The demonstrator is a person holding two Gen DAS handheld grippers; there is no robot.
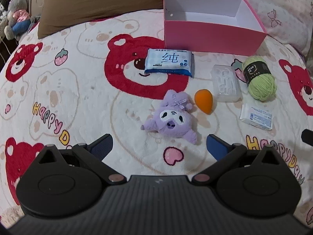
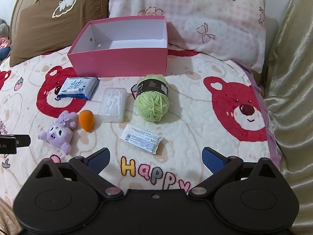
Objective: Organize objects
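Note:
An open, empty pink box (image 1: 211, 37) (image 2: 119, 62) stands at the back of the bed. In front of it lie a blue wet-wipes pack (image 1: 169, 62) (image 2: 78, 88), a clear plastic case (image 1: 226, 83) (image 2: 114, 104), a green yarn ball (image 1: 260, 78) (image 2: 153, 99), an orange egg-shaped sponge (image 1: 203, 100) (image 2: 86, 120), a purple plush toy (image 1: 172, 119) (image 2: 58, 132) and a small white packet (image 1: 256, 118) (image 2: 141, 138). My left gripper (image 1: 159, 145) is open and empty just before the plush. My right gripper (image 2: 155, 157) is open and empty just before the white packet.
A bear-print blanket (image 1: 58, 90) (image 2: 215, 117) covers the bed. A brown pillow (image 1: 97, 4) (image 2: 52, 25) and a pink checked pillow (image 2: 195, 19) lie behind the box. Stuffed toys (image 1: 15, 13) sit at far left. A beige curtain (image 2: 289, 78) hangs at right.

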